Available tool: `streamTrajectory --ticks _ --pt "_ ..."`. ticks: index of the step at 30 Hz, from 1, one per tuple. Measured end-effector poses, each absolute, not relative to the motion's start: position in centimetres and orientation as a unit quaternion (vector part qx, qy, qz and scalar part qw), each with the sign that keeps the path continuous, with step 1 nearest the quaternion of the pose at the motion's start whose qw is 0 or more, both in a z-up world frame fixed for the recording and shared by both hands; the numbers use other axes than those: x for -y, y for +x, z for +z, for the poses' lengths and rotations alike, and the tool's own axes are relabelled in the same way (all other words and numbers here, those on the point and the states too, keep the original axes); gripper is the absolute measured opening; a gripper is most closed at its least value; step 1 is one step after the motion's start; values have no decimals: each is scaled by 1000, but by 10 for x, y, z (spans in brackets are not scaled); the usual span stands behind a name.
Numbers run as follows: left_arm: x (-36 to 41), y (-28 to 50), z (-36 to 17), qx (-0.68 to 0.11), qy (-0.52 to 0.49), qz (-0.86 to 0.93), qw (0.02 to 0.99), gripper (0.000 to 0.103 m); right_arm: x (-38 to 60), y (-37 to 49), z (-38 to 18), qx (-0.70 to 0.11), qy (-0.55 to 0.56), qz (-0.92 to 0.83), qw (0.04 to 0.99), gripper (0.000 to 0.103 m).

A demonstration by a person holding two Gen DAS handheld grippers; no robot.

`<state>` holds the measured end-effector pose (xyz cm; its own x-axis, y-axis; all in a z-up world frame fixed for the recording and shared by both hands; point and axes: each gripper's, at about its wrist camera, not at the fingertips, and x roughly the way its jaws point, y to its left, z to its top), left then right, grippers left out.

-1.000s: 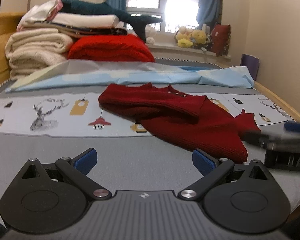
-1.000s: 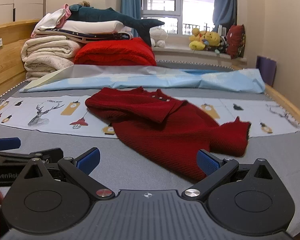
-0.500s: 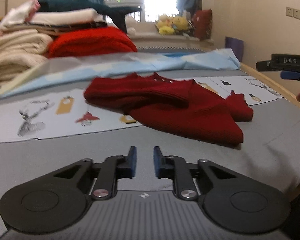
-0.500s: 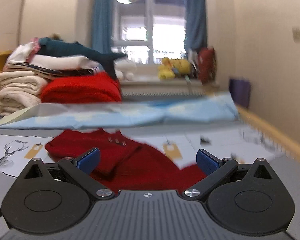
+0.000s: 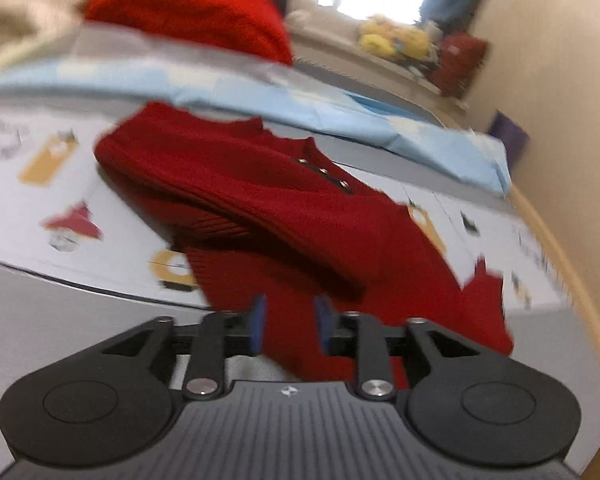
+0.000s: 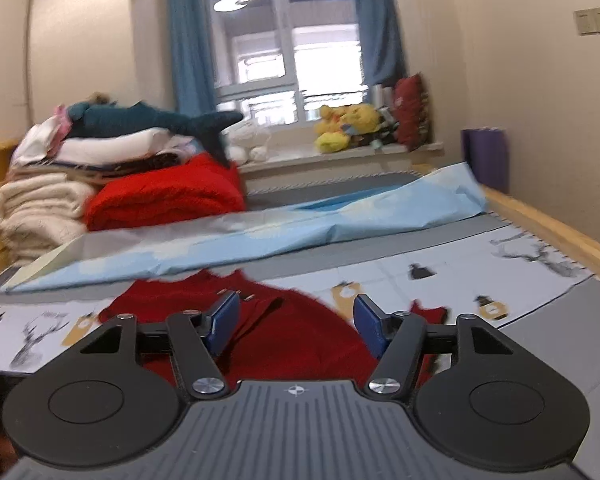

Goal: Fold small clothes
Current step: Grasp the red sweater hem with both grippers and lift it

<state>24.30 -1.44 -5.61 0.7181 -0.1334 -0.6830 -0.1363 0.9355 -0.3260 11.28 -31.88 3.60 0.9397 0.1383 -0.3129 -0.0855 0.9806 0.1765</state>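
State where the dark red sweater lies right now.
The sweater lies crumpled mid-bed on the printed sheet, just ahead of both tongs, in front of the light blue sheet.

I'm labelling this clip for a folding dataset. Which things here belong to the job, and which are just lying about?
Part of the job:
dark red knitted sweater
left gripper
right gripper

Just lying about:
bright red folded blanket
light blue sheet
teal plush shark
yellow plush toys
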Motion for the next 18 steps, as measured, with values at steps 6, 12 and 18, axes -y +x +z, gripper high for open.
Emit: streamTrajectory --ticks 6,12,18 --pt "-2 313 -92 -389 -355 38 849 62 338 116 37 -158 104 35 981 66" --pt "-12 350 -100 -421 -393 27 817 24 347 120 34 -175 120 30 977 66" --pt "-66 309 -44 -406 -269 -41 873 10 345 128 28 -194 117 17 974 66"
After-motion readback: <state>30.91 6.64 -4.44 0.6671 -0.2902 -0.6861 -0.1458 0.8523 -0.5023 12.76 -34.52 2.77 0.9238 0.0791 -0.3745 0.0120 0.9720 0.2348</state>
